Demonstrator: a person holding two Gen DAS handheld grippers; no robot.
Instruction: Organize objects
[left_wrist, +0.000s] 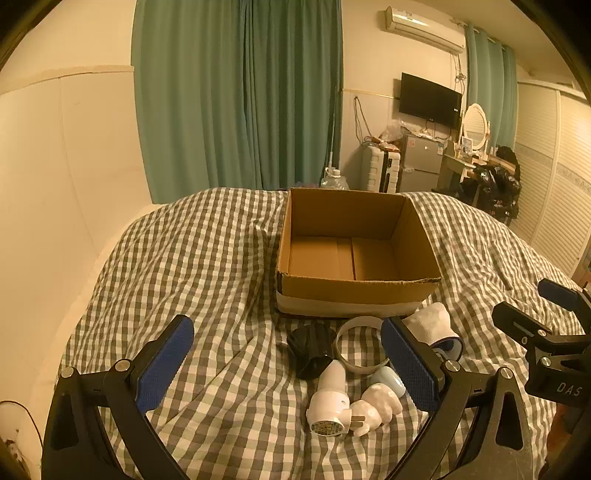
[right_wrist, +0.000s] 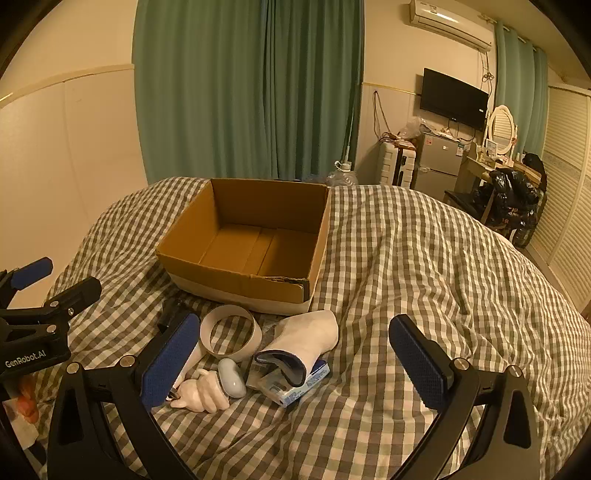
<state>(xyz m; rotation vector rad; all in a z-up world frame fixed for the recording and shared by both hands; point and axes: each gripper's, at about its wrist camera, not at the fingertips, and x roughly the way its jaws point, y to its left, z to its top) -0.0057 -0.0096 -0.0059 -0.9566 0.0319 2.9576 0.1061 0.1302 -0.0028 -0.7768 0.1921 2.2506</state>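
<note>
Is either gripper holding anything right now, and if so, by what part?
Nothing is held. The left gripper and the right gripper are both wide open above the checked bedspread; the small items lie loose in front of the empty cardboard box.

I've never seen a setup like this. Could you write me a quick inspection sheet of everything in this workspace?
Surface: bed with a rumpled grey-and-white checked cover.
Job's things: open brown cardboard box, nothing seen inside; before it a black ribbed object, white tape ring, white plug-in night light, white sock with dark cuff, pale blue oval object, small blue-and-white carton.
Clutter: nothing seen.
Grippers: left gripper and right gripper, jaws wide open, holding nothing.
Cables: wires hang on the far wall.
Surroundings: green curtains, wall television, small fridge.
</note>
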